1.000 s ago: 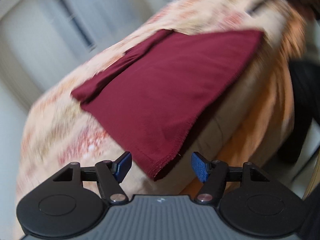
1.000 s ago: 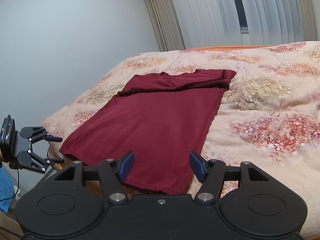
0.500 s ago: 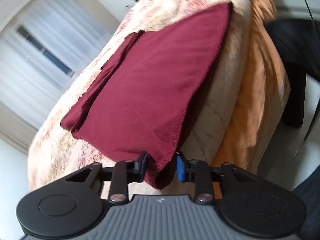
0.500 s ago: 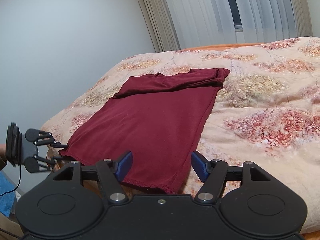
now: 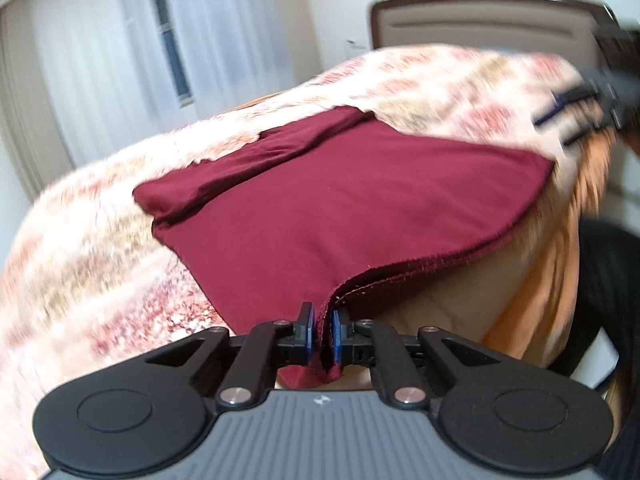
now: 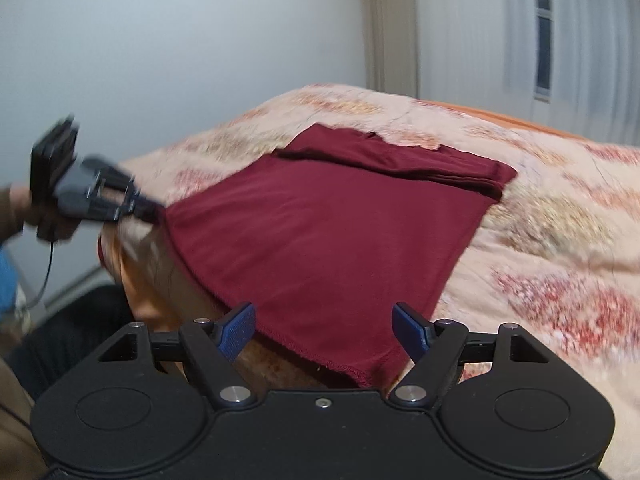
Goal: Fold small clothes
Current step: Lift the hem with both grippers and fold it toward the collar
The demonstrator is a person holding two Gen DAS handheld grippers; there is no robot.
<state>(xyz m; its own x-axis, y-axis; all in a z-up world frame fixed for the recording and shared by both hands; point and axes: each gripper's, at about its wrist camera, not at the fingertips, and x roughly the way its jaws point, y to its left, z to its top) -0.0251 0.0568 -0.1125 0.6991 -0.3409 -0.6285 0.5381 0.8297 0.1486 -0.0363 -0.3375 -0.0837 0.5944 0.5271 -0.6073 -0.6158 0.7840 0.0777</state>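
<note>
Maroon garment: spread flat on bed, far end already folded over into a band, near hem hanging off bed edge directly ahead of both tools. Left hand-held gripper: jaws just closed, now pinched tight on near-left hem corner, cloth bunched between blue pads; corner lifted a little off the bedding. Right hand-held gripper: jaws just widened further, spread apart with near-right hem corner lying between them, untouched, nothing held. Judged: one corner secured, second corner still to be grasped before hem can be carried over. Floral comforter: beneath garment, orange sheet at its side. Beyond: plain wall, curtained window, headboard.
</note>
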